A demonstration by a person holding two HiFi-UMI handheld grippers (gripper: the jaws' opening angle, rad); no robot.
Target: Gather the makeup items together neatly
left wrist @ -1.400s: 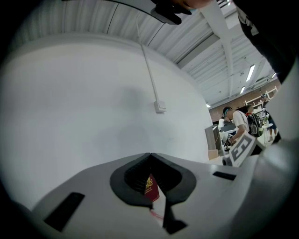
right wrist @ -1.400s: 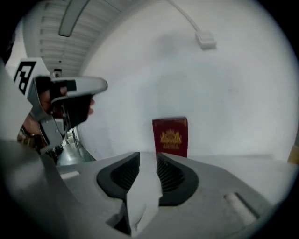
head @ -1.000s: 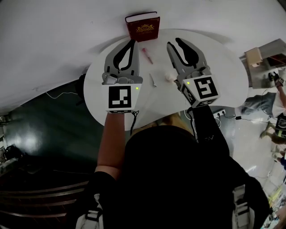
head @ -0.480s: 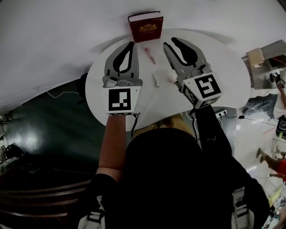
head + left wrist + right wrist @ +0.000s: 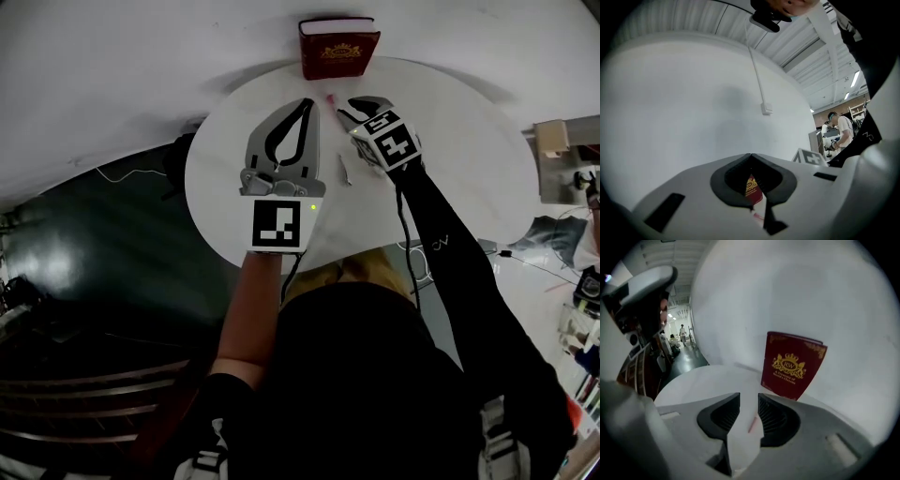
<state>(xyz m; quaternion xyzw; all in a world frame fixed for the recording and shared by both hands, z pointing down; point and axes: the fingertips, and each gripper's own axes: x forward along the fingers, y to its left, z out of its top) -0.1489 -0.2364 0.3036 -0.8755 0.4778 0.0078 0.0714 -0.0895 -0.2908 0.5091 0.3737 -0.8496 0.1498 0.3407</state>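
Round white table (image 5: 450,187) against white wall (image 5: 141,75) (red box (image 5: 339,47) upright); left fingers (image 5: 725,183) clenched, right fingers (image 5: 777,422) released.

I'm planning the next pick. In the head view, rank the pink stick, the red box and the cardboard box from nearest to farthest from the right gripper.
1. Pink stick, on the table just off the right gripper's tips.
2. Red box, upright at the table's far edge, beyond the stick.
3. Cardboard box, off the table at the far right.
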